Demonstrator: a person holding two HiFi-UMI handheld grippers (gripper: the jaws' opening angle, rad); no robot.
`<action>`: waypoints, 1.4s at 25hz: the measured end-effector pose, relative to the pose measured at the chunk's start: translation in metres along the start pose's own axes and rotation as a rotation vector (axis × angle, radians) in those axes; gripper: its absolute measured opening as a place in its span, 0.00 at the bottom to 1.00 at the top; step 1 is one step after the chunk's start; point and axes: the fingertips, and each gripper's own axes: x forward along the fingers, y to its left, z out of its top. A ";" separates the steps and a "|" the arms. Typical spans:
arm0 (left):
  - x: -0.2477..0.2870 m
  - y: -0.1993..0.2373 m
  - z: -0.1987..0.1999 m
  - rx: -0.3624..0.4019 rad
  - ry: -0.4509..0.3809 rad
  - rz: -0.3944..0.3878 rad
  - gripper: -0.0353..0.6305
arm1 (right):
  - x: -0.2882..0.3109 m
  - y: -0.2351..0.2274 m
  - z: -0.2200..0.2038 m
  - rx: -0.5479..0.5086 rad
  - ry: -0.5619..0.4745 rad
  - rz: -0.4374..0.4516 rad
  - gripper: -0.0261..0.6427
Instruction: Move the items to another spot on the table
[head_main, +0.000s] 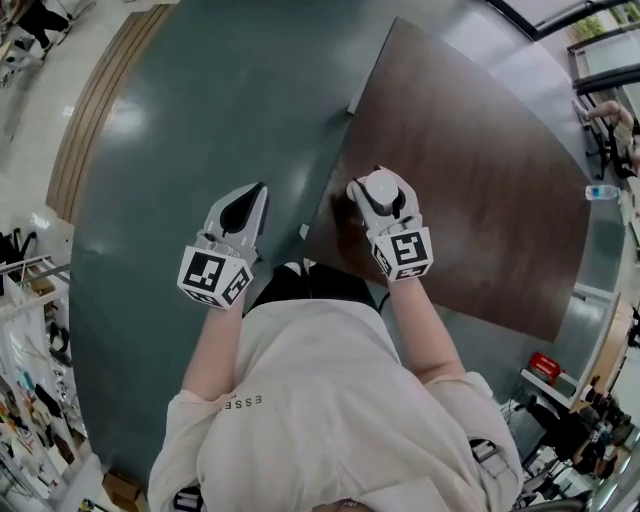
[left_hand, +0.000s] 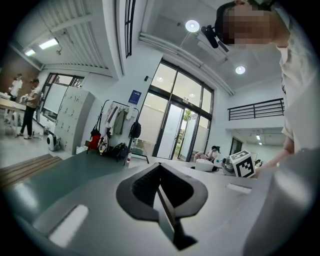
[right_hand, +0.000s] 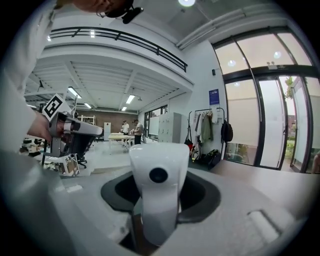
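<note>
Only the letters "ESSE" are legible, printed on the person's white shirt.

Showing a brown table on green floor, a wooden strip running left of it, glass doors, coat rack and lockers beyond it.

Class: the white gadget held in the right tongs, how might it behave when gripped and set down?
The white gadget looks like rigid moulded plastic, so probably stiff. Its glossy rounded shell could slip in the right tongs. Tall and narrow, it may tip when stood on the table.
</note>
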 end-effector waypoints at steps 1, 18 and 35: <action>0.002 -0.001 0.001 0.003 0.002 -0.014 0.08 | 0.000 -0.002 0.001 0.005 0.004 -0.013 0.30; -0.009 -0.011 0.001 -0.033 0.058 -0.125 0.08 | -0.036 -0.020 0.018 0.107 0.034 -0.235 0.49; -0.004 -0.194 -0.027 0.074 0.073 -0.312 0.08 | -0.240 -0.033 0.006 0.086 -0.060 -0.337 0.02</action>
